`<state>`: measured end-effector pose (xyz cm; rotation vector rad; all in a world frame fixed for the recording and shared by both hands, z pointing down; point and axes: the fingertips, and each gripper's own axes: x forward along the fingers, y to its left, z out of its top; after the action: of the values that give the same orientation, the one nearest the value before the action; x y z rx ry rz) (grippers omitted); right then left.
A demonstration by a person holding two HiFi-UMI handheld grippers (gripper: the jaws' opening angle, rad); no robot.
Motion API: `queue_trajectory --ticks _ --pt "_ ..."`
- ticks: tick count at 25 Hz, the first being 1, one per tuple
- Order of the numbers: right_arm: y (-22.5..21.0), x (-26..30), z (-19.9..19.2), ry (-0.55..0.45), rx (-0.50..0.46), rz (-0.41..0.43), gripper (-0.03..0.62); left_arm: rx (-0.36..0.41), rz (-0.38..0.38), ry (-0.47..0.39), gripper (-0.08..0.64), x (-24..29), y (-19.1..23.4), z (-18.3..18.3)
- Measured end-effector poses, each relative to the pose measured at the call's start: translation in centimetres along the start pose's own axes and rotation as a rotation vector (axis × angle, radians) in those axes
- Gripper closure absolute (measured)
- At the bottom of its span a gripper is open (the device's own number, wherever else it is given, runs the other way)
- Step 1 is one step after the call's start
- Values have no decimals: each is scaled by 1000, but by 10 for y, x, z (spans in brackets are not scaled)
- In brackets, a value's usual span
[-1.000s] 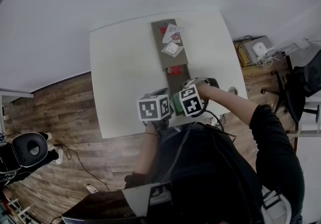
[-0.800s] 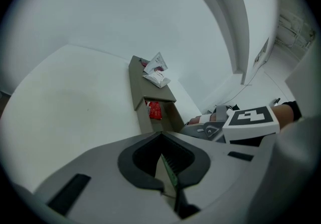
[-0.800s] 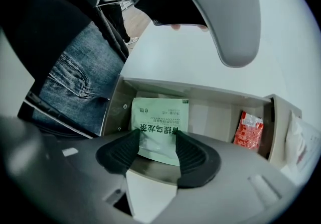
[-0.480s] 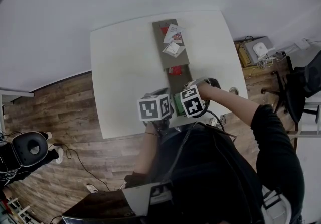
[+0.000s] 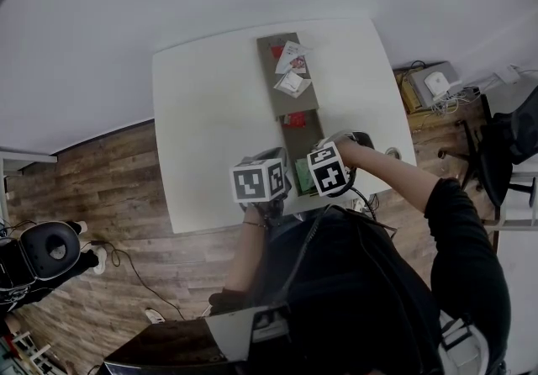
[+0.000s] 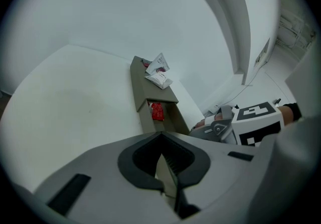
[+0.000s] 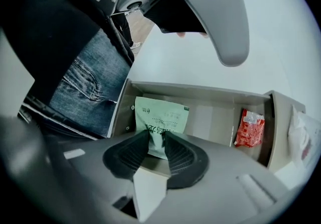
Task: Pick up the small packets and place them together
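Observation:
A long grey tray (image 5: 267, 79) lies on the white table (image 5: 210, 113). In its near compartment lies a pale green packet (image 7: 161, 116), seen also in the head view as the green packet (image 5: 303, 173). My right gripper (image 7: 157, 135) points steeply down over it. Its jaws have just been closing and straddle the packet's near edge, which still lies flat. A red packet (image 7: 249, 128) sits in the middle compartment. Two white packets (image 5: 290, 69) rest on the tray's far part. My left gripper (image 6: 161, 140) hovers near the table's front edge, shut and holding nothing.
The table's front edge (image 7: 120, 95) runs just behind the tray, with the person's jeans (image 7: 80, 87) beyond it. A black office chair (image 5: 504, 142) and a box with cables (image 5: 429, 83) stand on the wood floor at the right.
The right gripper's marker cube has shifted slightly to the right, uncovering a little more of the green packet. The left gripper has stayed still.

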<state>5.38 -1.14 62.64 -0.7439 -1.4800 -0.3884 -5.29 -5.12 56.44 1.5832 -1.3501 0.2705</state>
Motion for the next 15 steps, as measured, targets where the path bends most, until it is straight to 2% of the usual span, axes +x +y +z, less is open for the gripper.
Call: queue_trajectory --ticks 15 --pt "-13 -42 0 -103 53 -54 511 27 -3 -3 563 0 -6 10"
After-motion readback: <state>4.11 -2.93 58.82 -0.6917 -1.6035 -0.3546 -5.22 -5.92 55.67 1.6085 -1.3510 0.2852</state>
